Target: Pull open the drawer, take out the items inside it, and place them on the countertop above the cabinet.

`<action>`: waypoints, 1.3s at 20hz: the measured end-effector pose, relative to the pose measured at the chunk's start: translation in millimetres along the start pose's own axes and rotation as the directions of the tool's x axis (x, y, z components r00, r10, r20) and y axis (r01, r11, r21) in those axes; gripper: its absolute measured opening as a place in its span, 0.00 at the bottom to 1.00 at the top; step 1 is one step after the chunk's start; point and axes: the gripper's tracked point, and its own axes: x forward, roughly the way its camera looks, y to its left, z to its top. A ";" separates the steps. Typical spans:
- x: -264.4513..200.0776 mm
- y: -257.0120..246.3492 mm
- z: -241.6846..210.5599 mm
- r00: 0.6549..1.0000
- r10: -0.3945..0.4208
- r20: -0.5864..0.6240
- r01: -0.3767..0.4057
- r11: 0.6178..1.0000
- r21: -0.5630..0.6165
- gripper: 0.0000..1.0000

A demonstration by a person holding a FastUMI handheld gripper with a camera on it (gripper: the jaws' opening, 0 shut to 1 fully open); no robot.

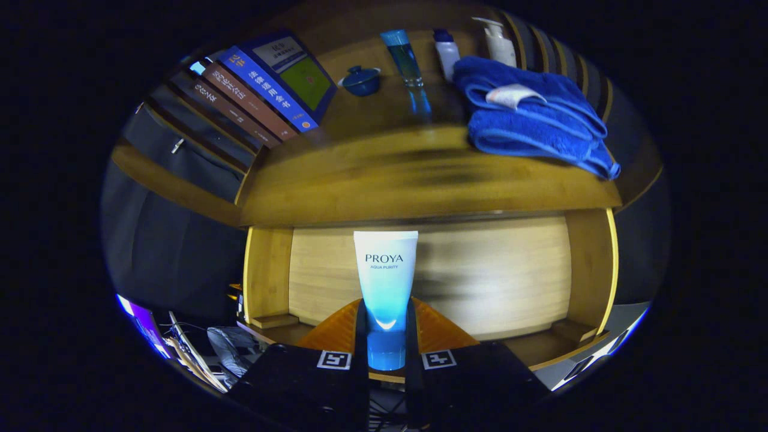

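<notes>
Gripper view: nearest the camera, the gripper (386,345) has its fingers (360,336) pinching the capped lower end of a tube (385,282), one finger pressed on each side, so the tube stands upright between them with its flat sealed end at 12 o'clock. Just behind the tube is the cabinet (429,273) with its pale back panel and wooden side walls; whether that space is the opened drawer cannot be told from here. Above it runs the desk (414,174), its front edge blurred. Farther back on the desk, a folded blue towel (531,114) lies at 1 o'clock from the tube, a tall blue bottle (408,66) at 12 o'clock, two white bottles (474,51) beside it, a small blue lidded cup (362,80) just left, and a row of leaning books (258,96) at 10 o'clock.

The step in hand looks like the carry: the tube is taken and not yet set down. The next move calls for lifting it clear of the desk's front edge, then lowering it onto the bare wood between the towel and the books before the fingers let go.
</notes>
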 end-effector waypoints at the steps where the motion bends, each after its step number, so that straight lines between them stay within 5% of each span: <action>1: -1.0 3.0 10.7 1.000 -0.007 0.010 0.007 1.000 -0.003 0.28; 11: 40.0 -1.9 114.2 0.985 -0.170 0.023 0.171 0.985 -0.035 0.28; 19: 64.0 -18.7 138.6 0.973 -0.231 0.006 0.231 0.973 -0.008 0.33; 22: 62.7 -20.0 139.9 0.974 -0.225 0.012 0.225 0.974 0.002 0.46; 26: 48.8 -6.8 148.3 0.983 -0.168 0.074 0.168 0.986 0.004 0.82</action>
